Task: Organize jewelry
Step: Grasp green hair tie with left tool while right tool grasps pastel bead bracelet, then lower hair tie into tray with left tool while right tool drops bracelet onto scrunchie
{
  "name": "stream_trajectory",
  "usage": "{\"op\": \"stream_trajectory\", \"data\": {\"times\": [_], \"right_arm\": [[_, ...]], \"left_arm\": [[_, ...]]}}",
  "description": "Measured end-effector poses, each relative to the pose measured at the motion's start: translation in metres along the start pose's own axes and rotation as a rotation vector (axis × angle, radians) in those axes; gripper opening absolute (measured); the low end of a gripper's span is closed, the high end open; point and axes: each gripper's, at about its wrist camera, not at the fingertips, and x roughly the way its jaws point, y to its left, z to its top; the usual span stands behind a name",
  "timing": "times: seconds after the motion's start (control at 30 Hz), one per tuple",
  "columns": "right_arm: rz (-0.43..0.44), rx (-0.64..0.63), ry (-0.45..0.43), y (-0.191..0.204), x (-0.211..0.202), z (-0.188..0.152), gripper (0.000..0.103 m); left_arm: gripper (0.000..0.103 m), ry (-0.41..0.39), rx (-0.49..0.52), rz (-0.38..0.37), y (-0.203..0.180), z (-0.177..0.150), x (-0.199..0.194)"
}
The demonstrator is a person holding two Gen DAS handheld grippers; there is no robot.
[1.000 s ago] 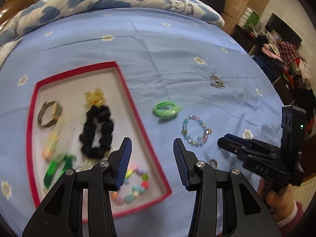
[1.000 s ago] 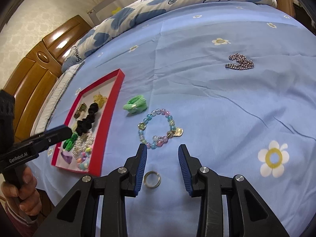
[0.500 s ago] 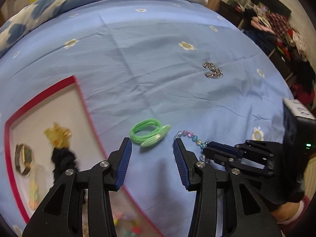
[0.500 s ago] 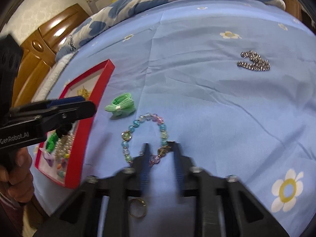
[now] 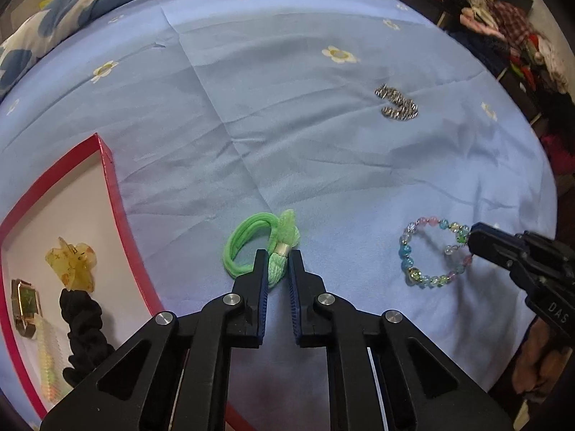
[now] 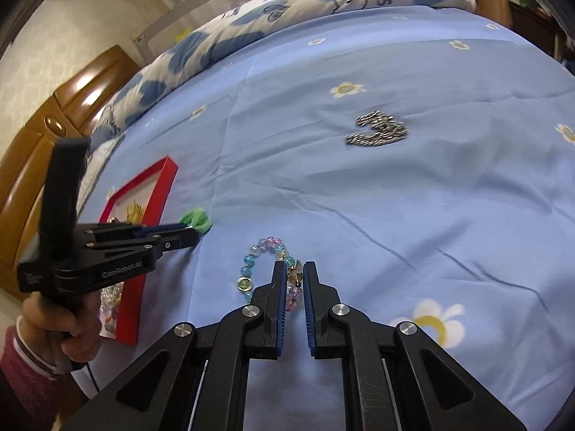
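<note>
Your left hand-held gripper (image 5: 277,255) is pinching the green hair tie (image 5: 261,246) on the blue bed sheet (image 5: 323,165), its two blue-padded fingers (image 5: 259,280) drawn in almost together around the knotted end by the small silver band, while the looped cords are spilling out to the left of the tips. You are working just to the right of the red tray (image 5: 115,194), which is lying at the left of the bed and holding a yellow claw clip (image 5: 72,264), a black scrunchie (image 5: 84,330), a gold watch (image 5: 26,301) and a pale beaded strand (image 5: 48,366). Your right hand-held gripper (image 6: 295,273) is closing narrowly on the near side of the pastel beaded bracelet (image 6: 264,265), with beads and a small charm sitting between its pads and the rest of the ring lying on the sheet to the left and beyond the tips. That bracelet is resting to the right of the hair tie, apart from it. Farther out on the sheet, well apart from both, a silver chain (image 5: 397,102) is lying in a curled heap. Along the far edge a blue-and-white patterned duvet (image 6: 323,3) is bunching up.
</note>
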Motion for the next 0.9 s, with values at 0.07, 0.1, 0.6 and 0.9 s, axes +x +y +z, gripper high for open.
{"op": "stream_trajectory", "data": {"times": [0.07,0.1,0.6,0.9], "right_arm": [[0.002,0.003,-0.009,0.0,-0.005,0.001,0.008],[0.004,0.001,-0.014,0.001,-0.007,0.001,0.008],[0.077,-0.089,-0.077,0.056,-0.036,0.008,0.008],[0.128,-0.159,-0.084,0.099,-0.041,0.005,0.008]], "left_arm": [[0.008,-0.018,-0.023,-0.022,0.001,-0.001,-0.008],[0.008,-0.03,-0.035,-0.034,0.002,-0.002,-0.015],[0.007,-0.159,-0.189,-0.089,0.022,-0.052,-0.097],[0.007,-0.208,-0.307,-0.071,0.051,-0.091,-0.128]]}}
